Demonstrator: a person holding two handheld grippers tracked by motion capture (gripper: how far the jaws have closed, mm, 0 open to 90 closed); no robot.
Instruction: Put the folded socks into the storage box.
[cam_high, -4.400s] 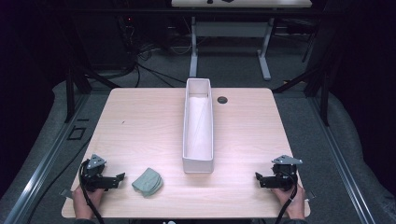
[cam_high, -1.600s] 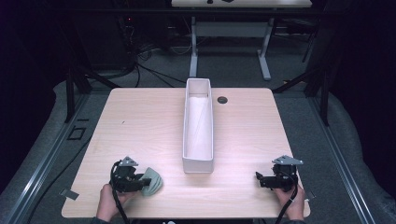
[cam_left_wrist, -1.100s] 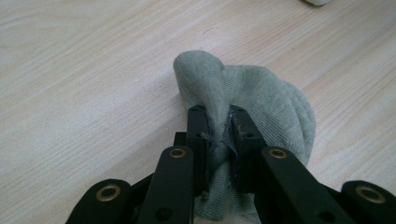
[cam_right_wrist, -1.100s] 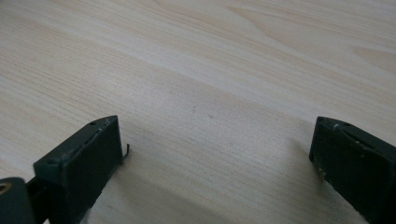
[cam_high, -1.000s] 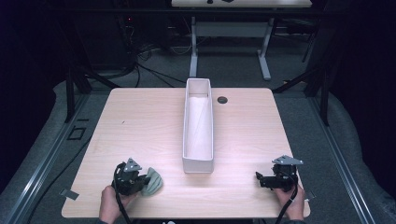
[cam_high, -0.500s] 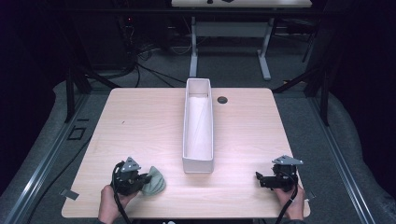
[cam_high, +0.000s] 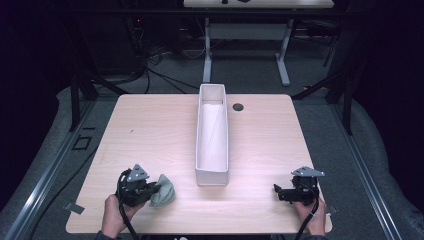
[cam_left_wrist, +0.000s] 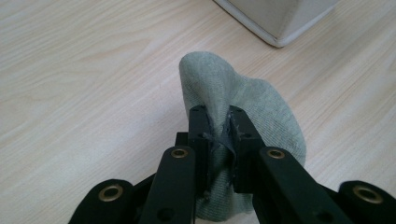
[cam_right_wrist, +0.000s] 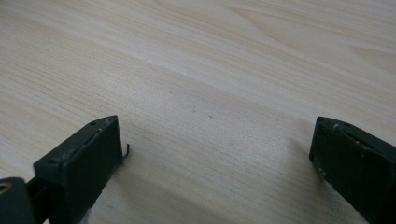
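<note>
Spanning the dim room, a pale wood surface (cam_high: 150, 130) carries a white bin (cam_high: 212, 135). Left gripper (cam_left_wrist: 216, 122) clamps a grey-green sock (cam_left_wrist: 261, 102) (lower fold hidden); right gripper (cam_right_wrist: 215, 140) rests, jaws apart.

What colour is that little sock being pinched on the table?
The sock is a pale grey-green, plain knit with no pattern. The left gripper view shows it best.

Light wooden table (cam_high: 150, 130), grey carpeted floor (cam_high: 45, 150), white desk legs (cam_high: 207, 50) behind, dark surroundings
</note>
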